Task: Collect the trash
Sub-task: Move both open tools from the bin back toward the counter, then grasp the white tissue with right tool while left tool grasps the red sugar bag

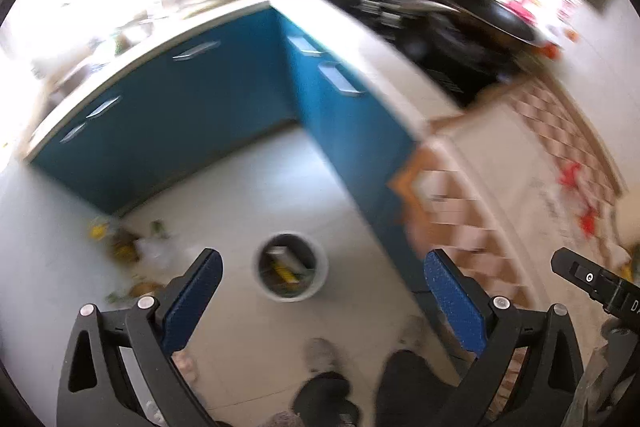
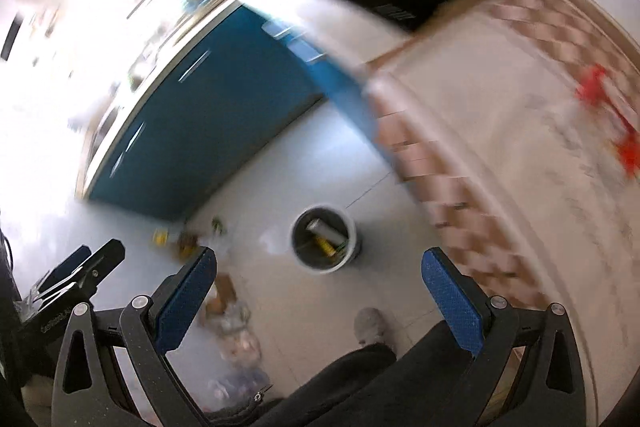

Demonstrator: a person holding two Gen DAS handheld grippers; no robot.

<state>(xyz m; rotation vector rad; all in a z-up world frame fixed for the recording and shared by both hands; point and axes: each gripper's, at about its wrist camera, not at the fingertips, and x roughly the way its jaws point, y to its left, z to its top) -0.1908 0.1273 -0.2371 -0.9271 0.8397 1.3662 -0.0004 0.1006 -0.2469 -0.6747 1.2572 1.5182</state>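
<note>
In the left wrist view the left gripper (image 1: 322, 301) hangs high above a pale tiled floor (image 1: 256, 187), its 2 blue-padded jaws spread wide with nothing between them, a posture that suits scanning the room rather than grasping. Framed in the gap between the jaws stands a small round white waste bin (image 1: 291, 267) with a dark inside, already holding a yellow item and some pale scraps; it stands in the open floor, probably so it can be reached from every side. The loose trash, a scatter of yellow, green and brown wrappers and clear plastic (image 1: 128, 247), lies on the floor to the left of the bin, close to the foot of the blue cabinet fronts (image 1: 192, 131) that line the far wall and turn the corner. The picture is blurred, so single pieces are hard to name. In the right wrist view the right gripper (image 2: 318, 285) also has its 2 blue jaws wide apart and empty. The same bin (image 2: 323, 238) sits near the middle, the litter (image 2: 188, 241) to its left by the cabinets (image 2: 208, 131), and crumpled clear plastic with a brown scrap (image 2: 234, 323) lies nearer. A tablecloth patterned with brown squares (image 2: 500, 131) drapes at the right. Judging by this, both tools still need lowering before any pickup.
</note>
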